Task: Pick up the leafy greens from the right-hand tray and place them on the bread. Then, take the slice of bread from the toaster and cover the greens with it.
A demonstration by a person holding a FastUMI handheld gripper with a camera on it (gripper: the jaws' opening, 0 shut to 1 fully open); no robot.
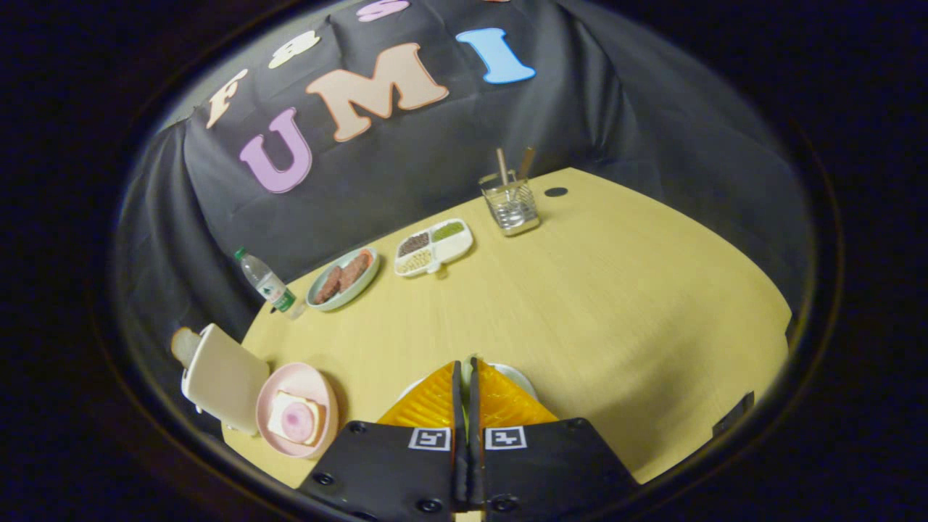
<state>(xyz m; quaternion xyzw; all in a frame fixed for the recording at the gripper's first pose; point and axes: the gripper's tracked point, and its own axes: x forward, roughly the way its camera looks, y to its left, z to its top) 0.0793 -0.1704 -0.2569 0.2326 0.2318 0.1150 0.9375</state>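
My gripper (465,364) hangs low over a pale tray (519,374), whose rim peeks out past the fingers. The fingers are pressed almost together, and a thin pale-green sliver of the leafy greens (465,378) shows pinched between them; the rest is hidden. Left of the fingers, a pink plate (270,406) carries a slice of bread (280,406) topped with a round pink slice of ham (297,422). Beside that plate stands a cream toaster (226,378) with a slice of bread (185,345) sticking out of its slot.
Along the far side of the yellow table (616,312) are a water bottle (268,284), a green plate with meat patties (342,279), a divided white dish of grains (433,248) and a wire holder with utensils (510,204). The table edge runs close on the right.
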